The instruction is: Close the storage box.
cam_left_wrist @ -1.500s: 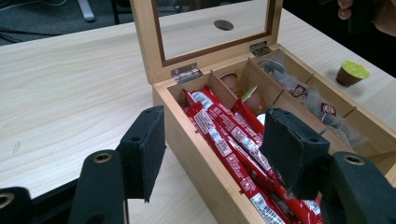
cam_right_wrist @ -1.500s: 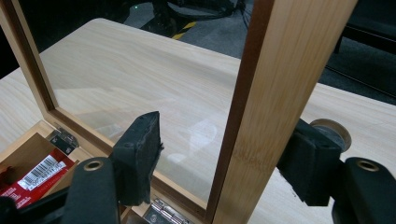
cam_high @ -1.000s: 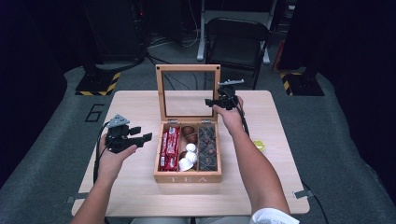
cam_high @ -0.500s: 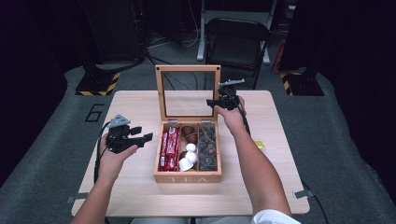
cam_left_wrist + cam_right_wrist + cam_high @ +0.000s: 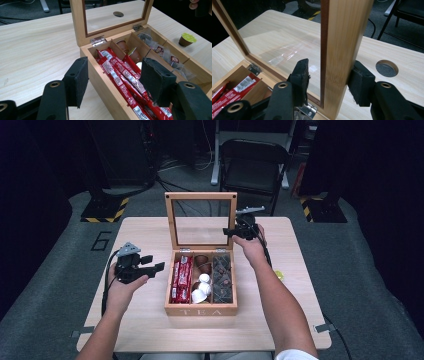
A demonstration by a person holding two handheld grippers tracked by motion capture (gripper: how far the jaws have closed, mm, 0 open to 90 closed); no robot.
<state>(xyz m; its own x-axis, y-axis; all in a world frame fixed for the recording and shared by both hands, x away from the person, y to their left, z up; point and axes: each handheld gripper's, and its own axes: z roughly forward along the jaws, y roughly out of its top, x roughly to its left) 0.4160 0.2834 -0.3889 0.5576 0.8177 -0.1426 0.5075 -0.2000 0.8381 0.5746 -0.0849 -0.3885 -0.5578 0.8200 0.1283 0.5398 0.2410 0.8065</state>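
A wooden box marked TEA (image 5: 200,310) stands open mid-table, its glass lid (image 5: 201,196) upright. Inside lie red sachets (image 5: 181,277) (image 5: 120,80), white and brown capsules (image 5: 202,287) and clear tea bags (image 5: 221,277). My right gripper (image 5: 235,231) (image 5: 329,77) straddles the lid's right wooden stile (image 5: 344,50). Its jaws have just been closing. The right pad (image 5: 359,82) touches the wood, while the left pad (image 5: 300,77) stands a little off it. My left gripper (image 5: 152,265) (image 5: 115,80) hovers open by the box's left wall, holding nothing.
A green-topped capsule (image 5: 278,275) (image 5: 187,39) sits on the table right of the box. The tabletop has a round cable hole (image 5: 387,68) behind the lid. A black chair (image 5: 255,160) stands beyond the far edge.
Both hands keep their places and the lid stays upright. The right gripper's jaws look slightly narrower around the lid's right edge.
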